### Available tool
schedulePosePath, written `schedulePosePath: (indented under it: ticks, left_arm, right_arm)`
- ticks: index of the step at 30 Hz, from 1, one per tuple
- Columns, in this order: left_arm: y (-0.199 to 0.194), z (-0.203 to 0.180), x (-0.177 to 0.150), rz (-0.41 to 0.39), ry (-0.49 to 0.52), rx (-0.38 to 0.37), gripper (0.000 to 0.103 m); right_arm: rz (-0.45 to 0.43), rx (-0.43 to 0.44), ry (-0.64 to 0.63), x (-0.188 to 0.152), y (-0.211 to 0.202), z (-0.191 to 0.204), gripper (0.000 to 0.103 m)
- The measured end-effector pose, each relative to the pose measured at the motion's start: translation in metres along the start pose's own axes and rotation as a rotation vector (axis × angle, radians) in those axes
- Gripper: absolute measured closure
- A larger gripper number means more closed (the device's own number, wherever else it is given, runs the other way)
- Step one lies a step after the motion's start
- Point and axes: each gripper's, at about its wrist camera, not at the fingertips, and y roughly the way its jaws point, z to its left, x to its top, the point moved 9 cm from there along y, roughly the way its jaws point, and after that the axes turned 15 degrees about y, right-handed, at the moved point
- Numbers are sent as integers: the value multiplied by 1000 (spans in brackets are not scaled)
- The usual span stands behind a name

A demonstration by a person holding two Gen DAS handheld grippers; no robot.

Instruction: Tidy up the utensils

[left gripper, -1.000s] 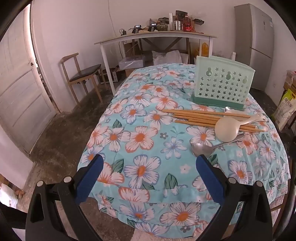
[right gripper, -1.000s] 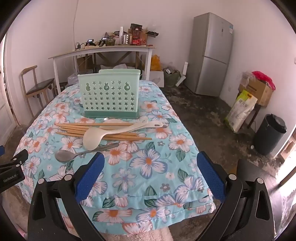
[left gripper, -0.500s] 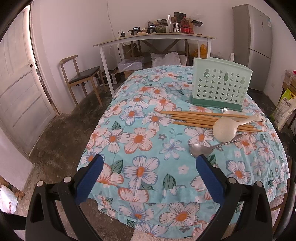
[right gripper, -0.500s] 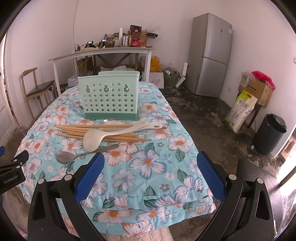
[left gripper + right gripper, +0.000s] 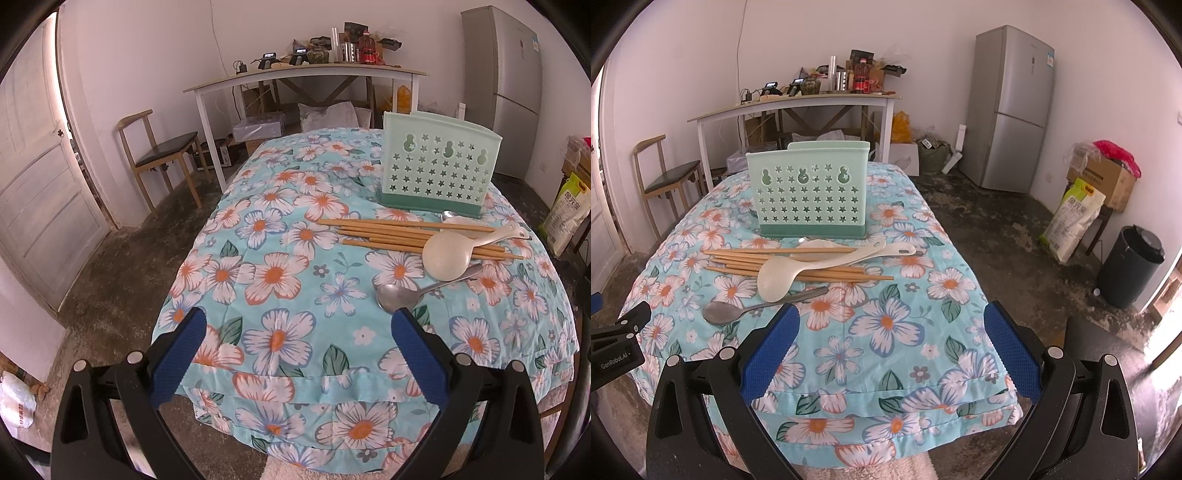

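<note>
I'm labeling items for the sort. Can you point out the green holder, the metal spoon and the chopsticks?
Green holder (image 5: pixel 810 195), right wrist view, middle of its star-holed front wall.
Metal spoon (image 5: pixel 393 296), left wrist view, on its bowl.
Chopsticks (image 5: pixel 746 263), right wrist view, on the bundle's bare left part.

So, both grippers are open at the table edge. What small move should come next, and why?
Probably ease the left gripper forward and right to the metal spoon: it lies nearest, alone on the cloth, while the chopsticks sit under the white ladle.
</note>
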Motion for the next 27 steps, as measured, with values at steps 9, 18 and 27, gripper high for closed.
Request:
schedulePosePath:
  ticks: [9, 18, 27]
  left_arm:
    - [0, -1, -3, 5, 3, 1, 5]
    - [1, 0, -4, 6, 3, 1, 4]
    - [1, 0, -5, 7, 3, 1, 4]
  right_arm:
    - [-1, 0, 2, 0, 0, 0, 7]
    - [0, 2, 1, 0, 0, 1, 7]
    - [0, 3, 2, 0, 1, 0, 7]
